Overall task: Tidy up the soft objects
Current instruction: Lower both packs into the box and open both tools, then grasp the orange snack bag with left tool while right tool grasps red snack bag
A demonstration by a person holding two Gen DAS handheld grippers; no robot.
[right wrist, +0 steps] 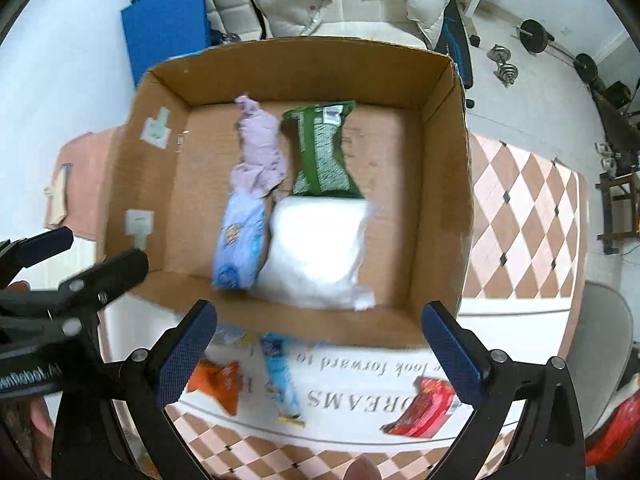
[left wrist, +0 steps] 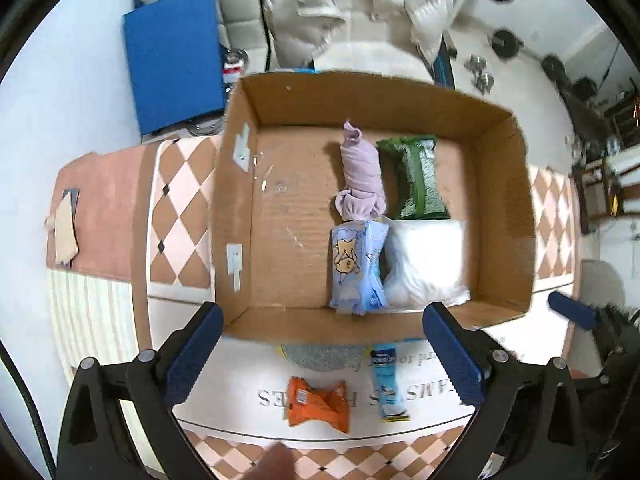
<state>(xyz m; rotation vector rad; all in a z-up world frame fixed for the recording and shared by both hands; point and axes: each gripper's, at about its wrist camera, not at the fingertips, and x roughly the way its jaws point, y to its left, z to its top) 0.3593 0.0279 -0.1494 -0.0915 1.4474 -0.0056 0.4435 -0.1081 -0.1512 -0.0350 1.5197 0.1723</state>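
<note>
A cardboard box holds a rolled lilac cloth, a green packet, a light blue tissue pack and a white soft bag. In front of the box lie an orange packet, a blue sachet and a red packet. My left gripper is open and empty above the near box wall; it also shows in the right wrist view. My right gripper is open and empty.
The box sits on a white mat with lettering over a checkered cloth. A blue pad, a white puffy jacket and dumbbells lie beyond. A grey round thing sits by the box.
</note>
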